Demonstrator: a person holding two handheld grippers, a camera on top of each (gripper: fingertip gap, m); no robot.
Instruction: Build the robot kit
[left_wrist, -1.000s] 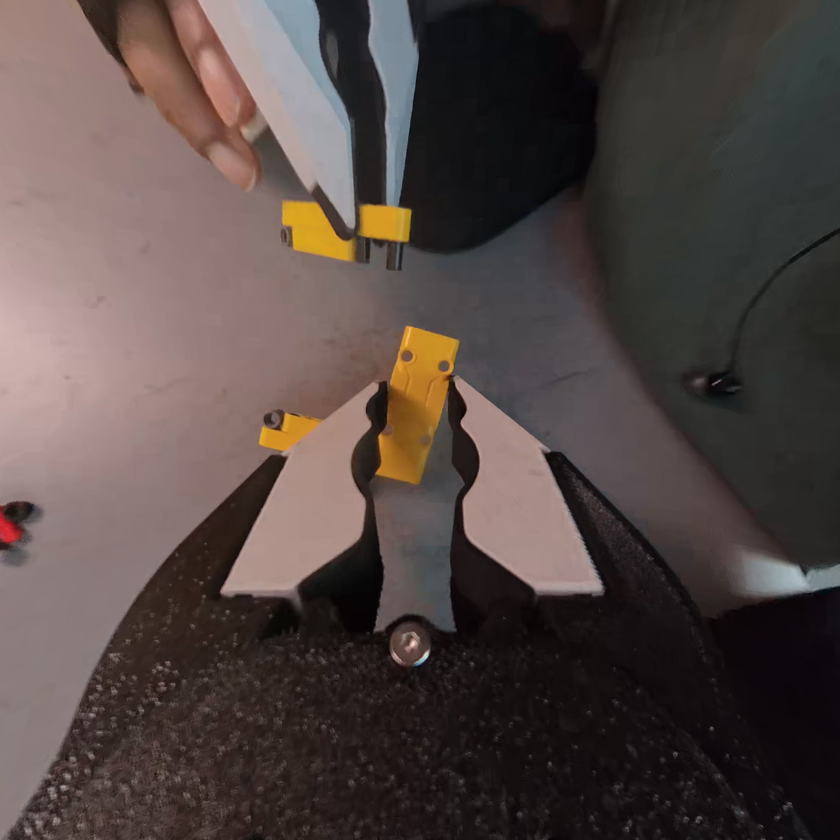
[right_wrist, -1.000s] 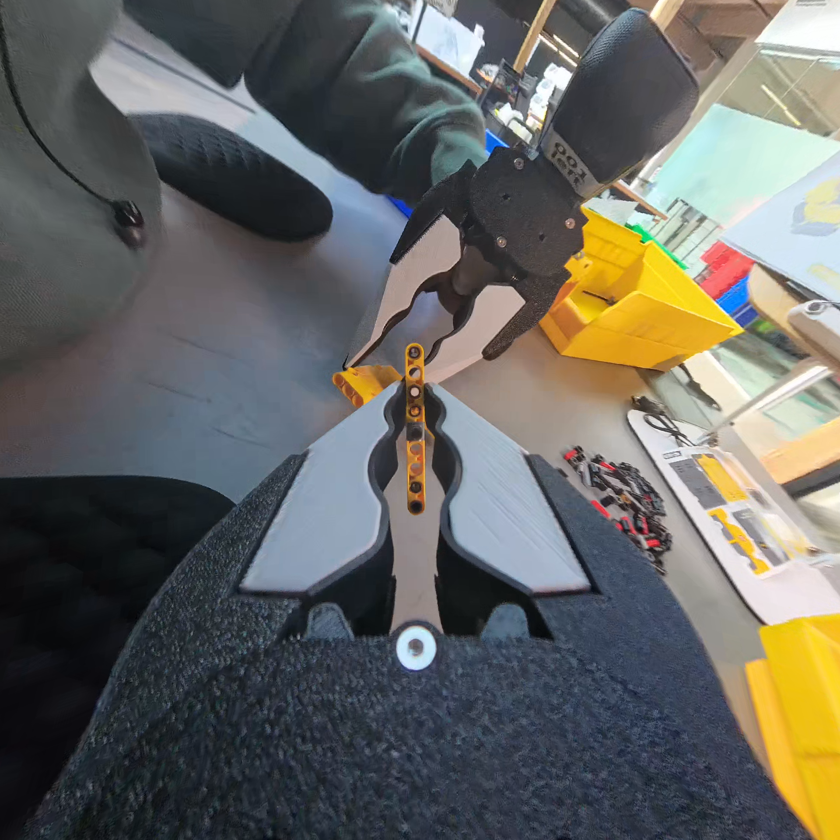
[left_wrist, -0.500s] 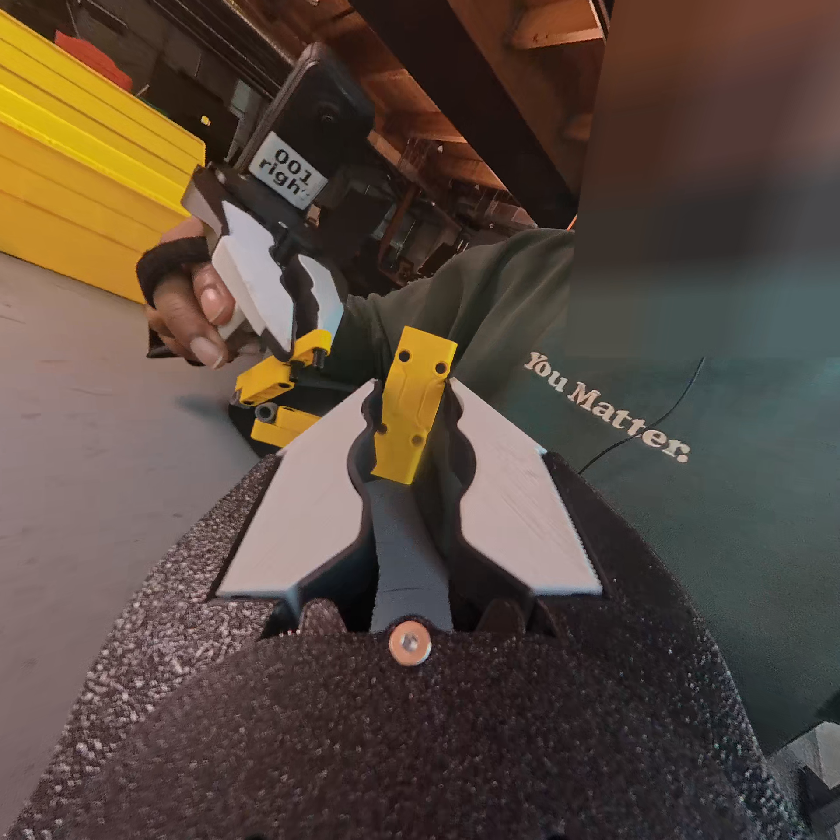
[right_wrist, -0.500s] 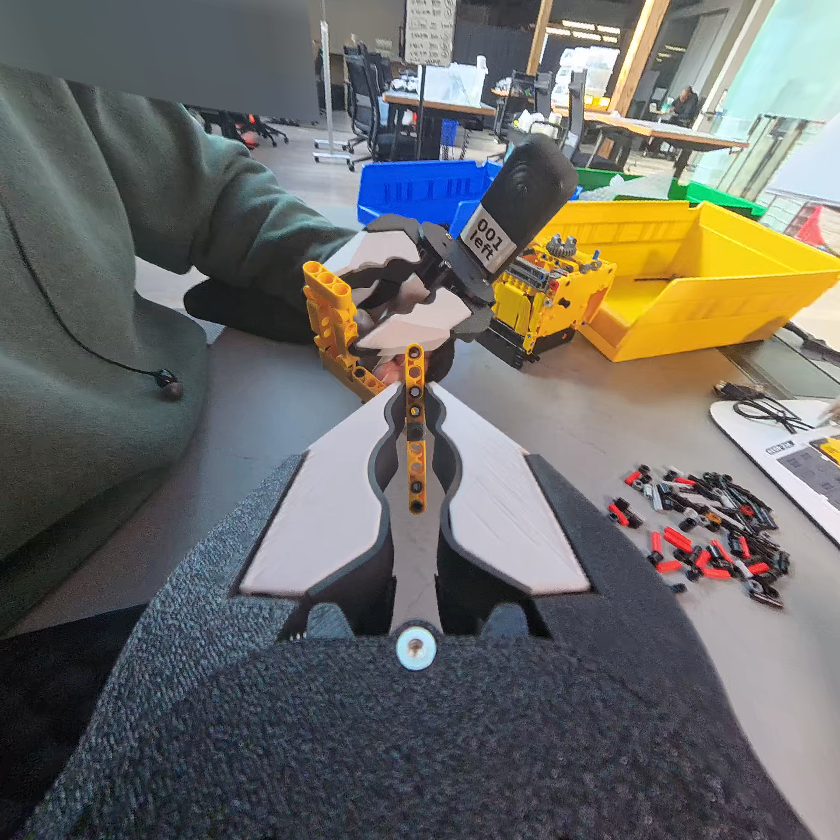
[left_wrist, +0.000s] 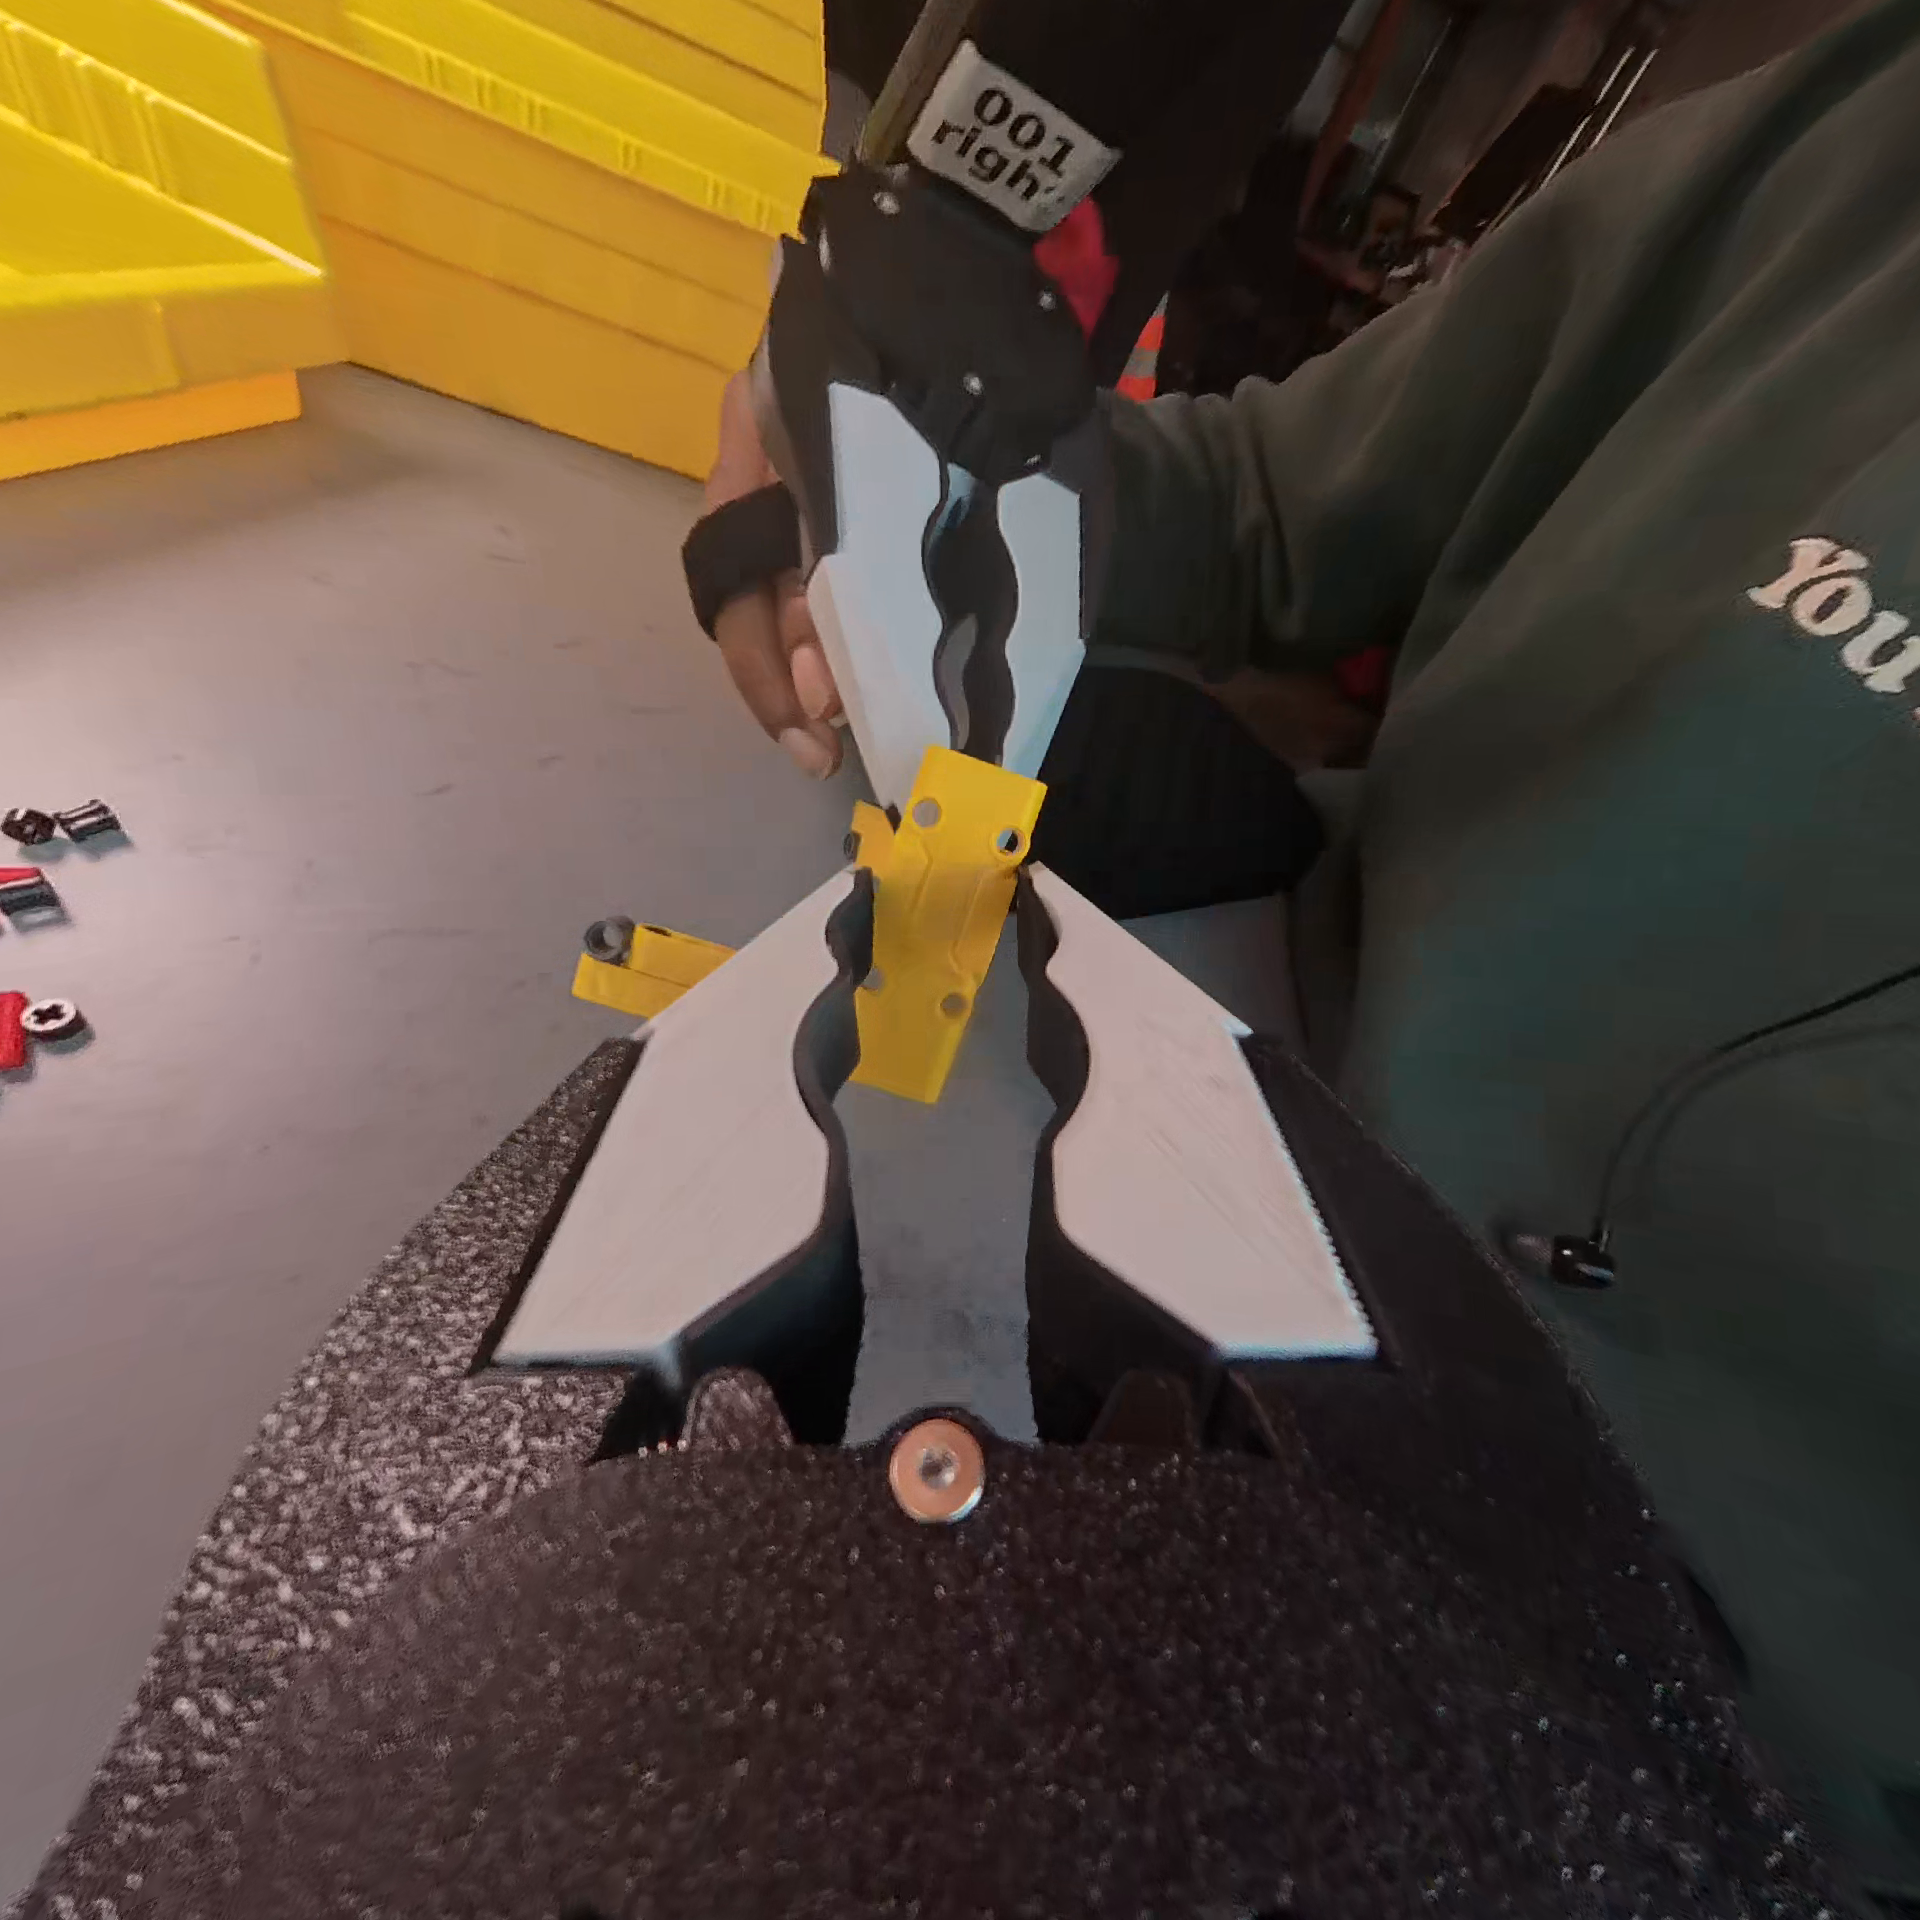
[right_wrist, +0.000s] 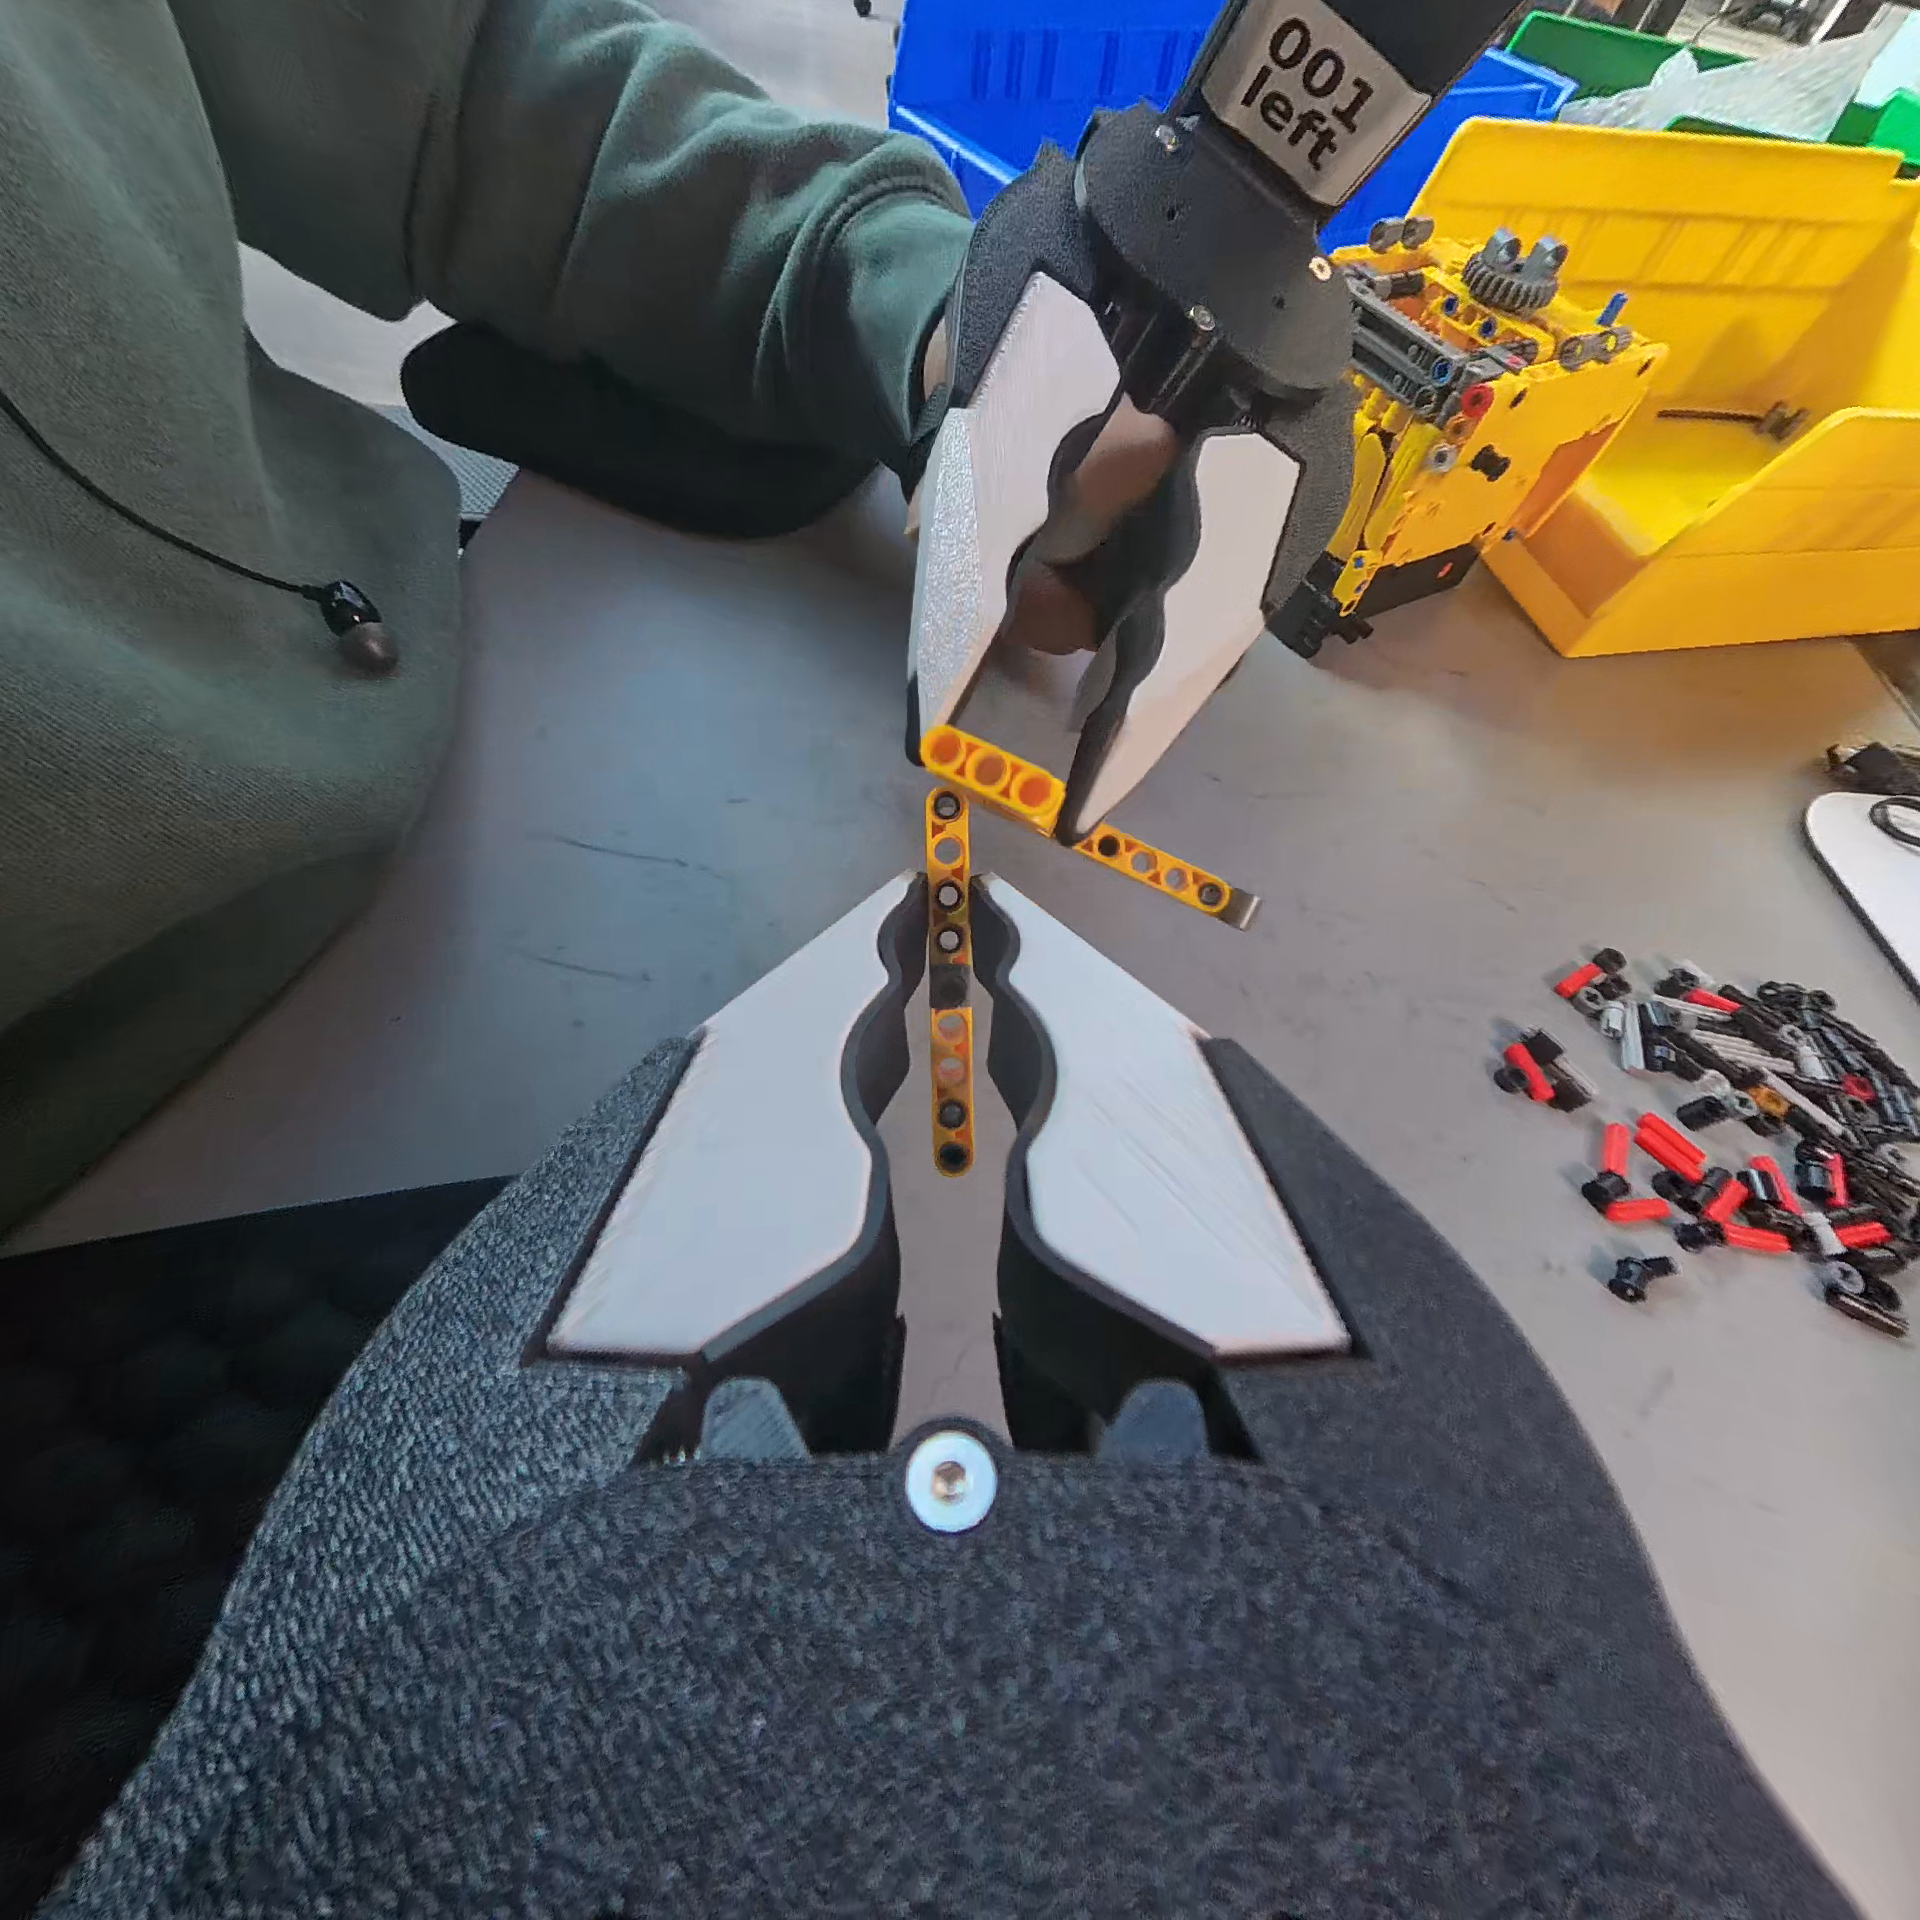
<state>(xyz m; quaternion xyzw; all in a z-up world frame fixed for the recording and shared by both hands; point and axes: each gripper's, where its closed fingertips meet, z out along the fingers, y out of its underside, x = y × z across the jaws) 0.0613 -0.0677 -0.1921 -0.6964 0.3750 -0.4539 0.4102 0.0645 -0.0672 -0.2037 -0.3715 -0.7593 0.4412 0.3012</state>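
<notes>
Over grey table (right_wrist: 644, 727), both tongs' yellow pieces now meet.

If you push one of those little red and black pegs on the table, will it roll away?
Probably. The red and black pegs look round and small, so likely light and apt to roll. Heaped together on the flat table, they may block each other.

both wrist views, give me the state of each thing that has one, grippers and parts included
left gripper: shut on yellow panel piece
yellow panel piece: held off the table
right gripper: shut on yellow beam
yellow beam: held upright, top end close under the panel piece
yellow bin: open
loose pins: piled on table
</notes>
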